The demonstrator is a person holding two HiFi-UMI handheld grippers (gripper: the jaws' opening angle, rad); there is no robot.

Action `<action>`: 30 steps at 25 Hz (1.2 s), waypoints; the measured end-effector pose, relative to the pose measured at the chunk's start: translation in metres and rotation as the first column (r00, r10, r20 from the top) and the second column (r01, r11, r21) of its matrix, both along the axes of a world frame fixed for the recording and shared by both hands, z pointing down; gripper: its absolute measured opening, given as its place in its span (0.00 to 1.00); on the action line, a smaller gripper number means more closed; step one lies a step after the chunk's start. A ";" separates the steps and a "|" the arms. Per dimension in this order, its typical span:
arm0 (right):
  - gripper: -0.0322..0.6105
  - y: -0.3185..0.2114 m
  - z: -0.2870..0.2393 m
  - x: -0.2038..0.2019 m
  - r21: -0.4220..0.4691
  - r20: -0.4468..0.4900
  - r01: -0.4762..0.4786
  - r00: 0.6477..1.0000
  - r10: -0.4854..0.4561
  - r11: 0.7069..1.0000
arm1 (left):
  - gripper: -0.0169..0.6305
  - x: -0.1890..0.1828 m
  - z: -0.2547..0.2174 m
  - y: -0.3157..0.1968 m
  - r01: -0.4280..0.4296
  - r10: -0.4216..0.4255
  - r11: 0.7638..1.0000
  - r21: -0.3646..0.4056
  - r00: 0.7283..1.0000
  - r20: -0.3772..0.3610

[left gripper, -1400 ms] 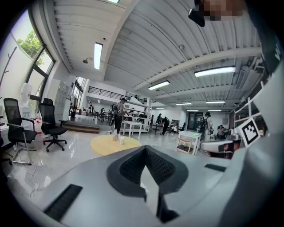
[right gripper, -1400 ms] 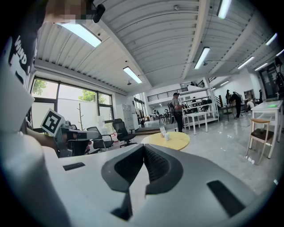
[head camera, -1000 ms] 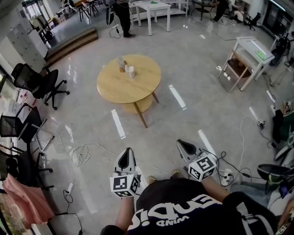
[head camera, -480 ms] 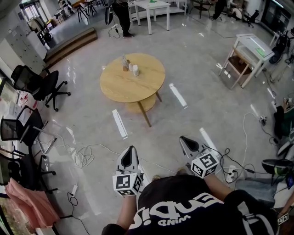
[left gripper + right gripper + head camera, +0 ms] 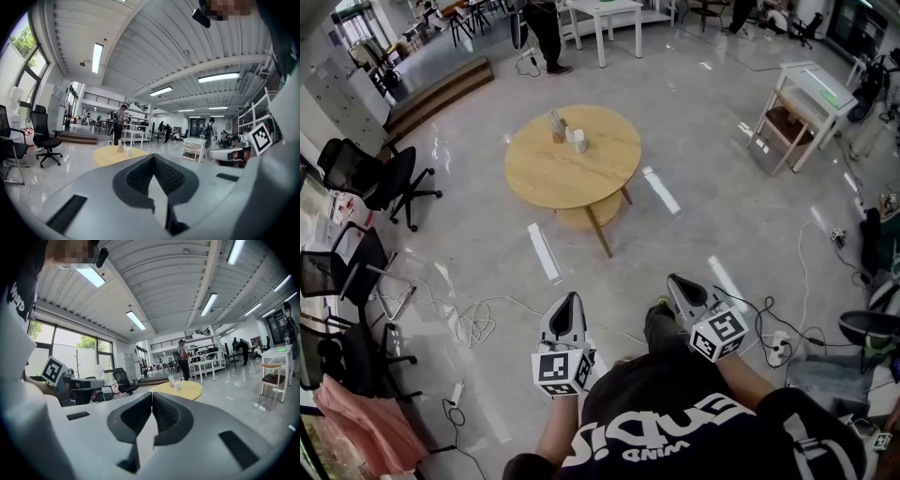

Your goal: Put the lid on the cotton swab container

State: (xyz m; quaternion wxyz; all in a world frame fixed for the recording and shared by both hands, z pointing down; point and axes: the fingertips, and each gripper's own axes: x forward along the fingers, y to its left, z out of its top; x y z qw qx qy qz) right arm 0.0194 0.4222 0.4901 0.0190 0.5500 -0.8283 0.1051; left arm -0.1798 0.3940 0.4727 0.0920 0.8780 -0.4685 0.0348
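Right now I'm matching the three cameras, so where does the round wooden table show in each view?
Head view: round wooden table, upper centre.
Left gripper view: left of centre, a yellow disc in the middle distance.
Right gripper view: just right of centre, also in the middle distance.
Shared landmark: small items standing on its top.

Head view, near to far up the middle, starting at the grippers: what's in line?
left gripper and right gripper side by side, both shut, nothing held → white floor stripe → round wooden table → small containers on its far half → white table
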 end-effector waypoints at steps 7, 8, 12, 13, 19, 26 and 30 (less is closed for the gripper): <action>0.05 -0.033 0.001 0.013 0.010 -0.015 -0.002 1.000 0.002 1.000 | 0.04 0.013 0.005 -0.035 0.006 -0.006 1.000 0.007 1.000 -0.004; 0.05 -0.038 0.002 0.016 0.011 -0.020 -0.004 1.000 0.004 1.000 | 0.04 0.016 0.006 -0.040 0.009 -0.008 1.000 0.005 1.000 -0.005; 0.05 -0.064 0.003 0.030 0.001 -0.020 -0.011 1.000 0.011 1.000 | 0.04 0.026 0.008 -0.064 0.010 -0.010 1.000 -0.004 1.000 -0.005; 0.05 -0.072 0.004 0.034 -0.005 -0.019 -0.011 1.000 0.011 1.000 | 0.04 0.029 0.007 -0.070 0.010 -0.010 1.000 -0.004 1.000 -0.003; 0.05 -0.116 0.005 0.048 -0.021 -0.011 -0.017 1.000 0.017 1.000 | 0.04 0.041 0.007 -0.114 0.009 -0.008 1.000 -0.007 1.000 0.010; 0.05 -0.180 -0.004 0.070 -0.029 -0.002 0.006 1.000 -0.006 1.000 | 0.04 0.061 0.002 -0.179 0.040 -0.040 0.999 -0.013 0.999 0.009; 0.05 -0.218 -0.013 0.087 -0.025 -0.003 0.020 1.000 -0.020 0.999 | 0.04 0.072 -0.002 -0.212 0.067 -0.067 0.998 -0.020 0.998 0.005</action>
